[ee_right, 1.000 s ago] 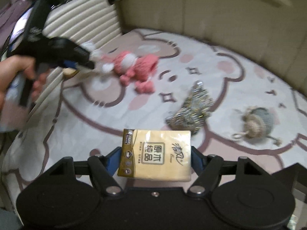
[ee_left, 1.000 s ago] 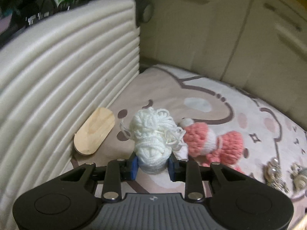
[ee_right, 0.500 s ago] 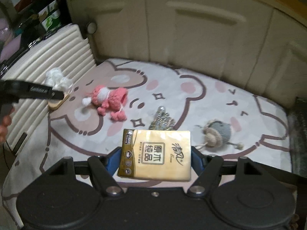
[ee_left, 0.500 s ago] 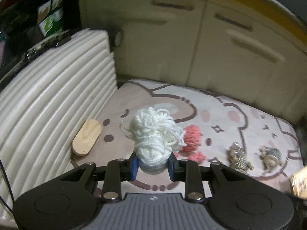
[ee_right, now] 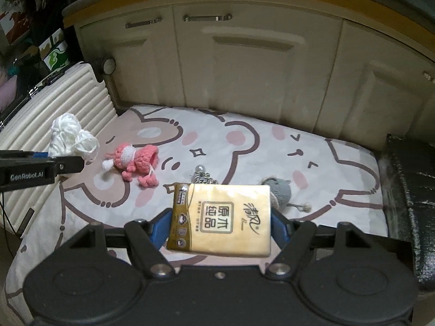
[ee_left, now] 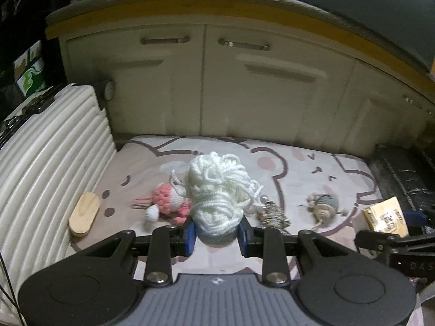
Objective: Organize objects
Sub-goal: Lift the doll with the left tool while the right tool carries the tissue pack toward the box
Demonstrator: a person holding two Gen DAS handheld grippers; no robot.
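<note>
My left gripper point(ee_left: 217, 235) is shut on a white yarn bundle point(ee_left: 220, 195), held up above the printed blanket point(ee_left: 299, 168); from the right wrist the same bundle point(ee_right: 69, 135) shows at the far left in that gripper point(ee_right: 68, 163). My right gripper point(ee_right: 221, 224) is shut on a golden tissue pack point(ee_right: 223, 214), also seen at the right edge as the tissue pack point(ee_left: 386, 217). On the blanket lie a pink crochet doll point(ee_right: 136, 160), a silvery beaded ornament point(ee_right: 202, 176) and a grey knitted toy point(ee_right: 280, 190), the last two partly hidden behind the pack.
A cream ribbed suitcase point(ee_left: 46, 163) stands along the left, a wooden oval piece point(ee_left: 84, 214) at its foot. Beige cabinet doors point(ee_right: 244, 62) close off the back. A black box point(ee_right: 407, 190) borders the blanket on the right.
Both grippers have risen and pulled back with their loads, so more of the blanket and the cabinet shows. The pink doll now lies left of the yarn in the left wrist view.
</note>
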